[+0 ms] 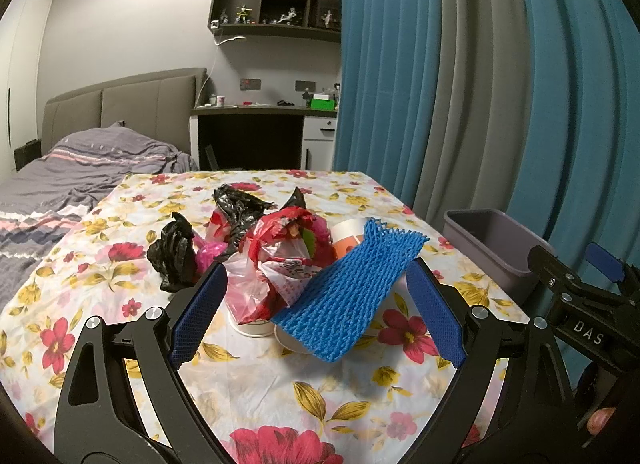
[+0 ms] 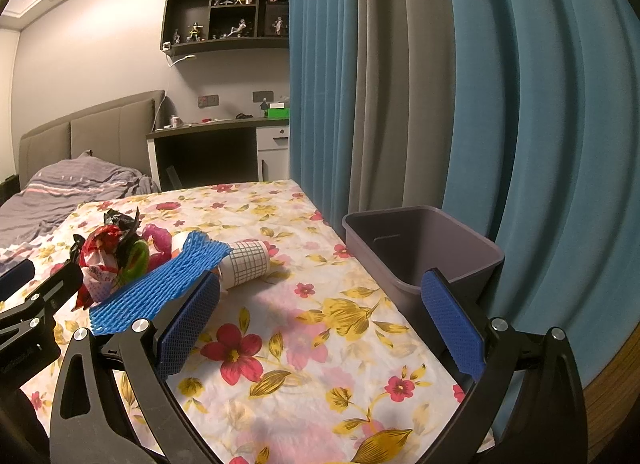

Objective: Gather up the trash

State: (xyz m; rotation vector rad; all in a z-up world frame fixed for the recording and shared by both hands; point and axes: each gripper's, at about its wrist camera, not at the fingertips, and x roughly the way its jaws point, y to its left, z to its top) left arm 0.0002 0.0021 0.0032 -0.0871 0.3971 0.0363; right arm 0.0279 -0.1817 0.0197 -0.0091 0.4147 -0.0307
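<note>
A pile of trash lies on the floral table (image 1: 304, 396): a blue foam net (image 1: 348, 288), a red and clear plastic bag (image 1: 272, 264), crumpled black bags (image 1: 172, 256) and paper cups (image 1: 256, 328). My left gripper (image 1: 316, 304) is open, its pads either side of the pile's near end, touching nothing. In the right wrist view the blue net (image 2: 160, 284), the red bag (image 2: 100, 260) and a gridded paper cup (image 2: 246, 262) lie to the left. My right gripper (image 2: 324, 324) is open and empty over bare cloth, beside the grey bin (image 2: 424, 248).
The grey bin (image 1: 492, 244) stands at the table's right edge against blue and grey curtains (image 2: 480, 83). A bed (image 1: 80, 171) lies to the left and a desk (image 1: 256, 111) behind. The right gripper's body (image 1: 580, 304) shows at the right of the left wrist view.
</note>
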